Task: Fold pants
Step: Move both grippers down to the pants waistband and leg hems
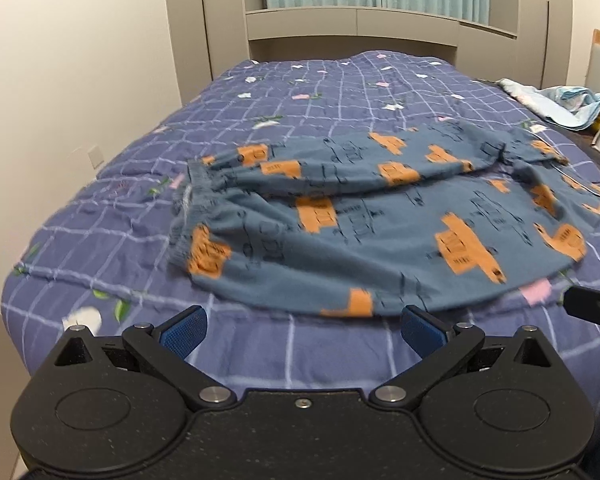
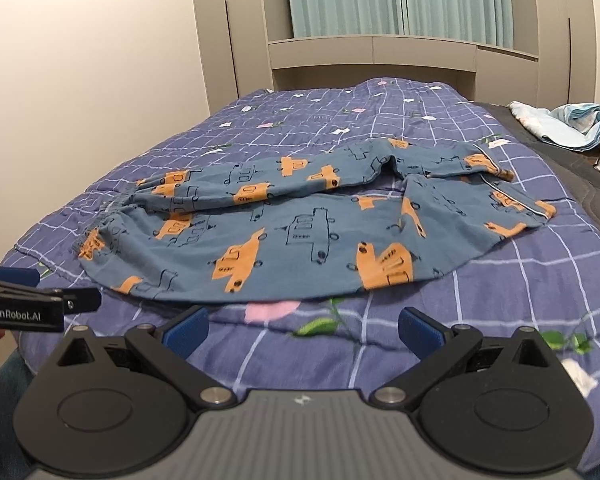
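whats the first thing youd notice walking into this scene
The blue pants with orange vehicle prints catch the eye first, spread sideways across the purple grid-patterned bedspread, waistband to the left. Nearest the camera, the left gripper and right gripper both hover open just short of the pants' near edge, holding nothing.

1. My left gripper (image 1: 302, 330) has a black speckled body, two round discs, silver screws and blue ribbed pads (image 1: 184, 332).
2. My right gripper (image 2: 302, 332) has a grey centre plate, black linkage arms and the same blue pads (image 2: 186, 330).
3. Seen from the right wrist, the left one reads "GenRobot.AI" in white lettering.
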Demonstrator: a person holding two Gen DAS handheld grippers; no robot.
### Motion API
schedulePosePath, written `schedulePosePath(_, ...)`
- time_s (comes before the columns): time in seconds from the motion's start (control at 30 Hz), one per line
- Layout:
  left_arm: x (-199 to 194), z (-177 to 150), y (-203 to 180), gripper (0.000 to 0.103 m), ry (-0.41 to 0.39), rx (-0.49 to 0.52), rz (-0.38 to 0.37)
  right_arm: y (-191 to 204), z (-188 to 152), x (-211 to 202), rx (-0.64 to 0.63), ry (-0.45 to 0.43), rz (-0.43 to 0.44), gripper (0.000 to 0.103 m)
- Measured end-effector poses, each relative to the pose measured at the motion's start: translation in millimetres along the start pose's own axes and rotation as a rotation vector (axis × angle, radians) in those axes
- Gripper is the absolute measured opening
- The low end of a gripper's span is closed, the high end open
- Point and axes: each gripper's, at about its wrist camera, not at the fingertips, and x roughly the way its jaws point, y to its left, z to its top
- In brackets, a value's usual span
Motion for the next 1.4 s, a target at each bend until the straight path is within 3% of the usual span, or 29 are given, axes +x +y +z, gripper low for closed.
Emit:
schedulePosePath(0.37,42,74,19,0.103,0.012,0.023,0.017,-13,56,36,-0.062,-0.020,0.024,0.103)
schedulePosePath(0.87,122,158,47,0.102,0.010,0.115,0.050,-36,160,127,-0.327,-0.050,0.110,0.103)
schedulePosePath(1.07,168,182,56,0.102,0.028,0.182,0.061,-44,191,191,-0.406,0.013,0.218,0.103)
schedulePosePath(1.23,202,198,60,0.102,0.029,0.241,0.019,-41,204,239,-0.496,0.074,0.324,0.103)
schedulePosePath(1.4,229,209,56,0.103,0.034,0.301,0.044,-35,218,276,-0.548,0.118,0.358,0.103)
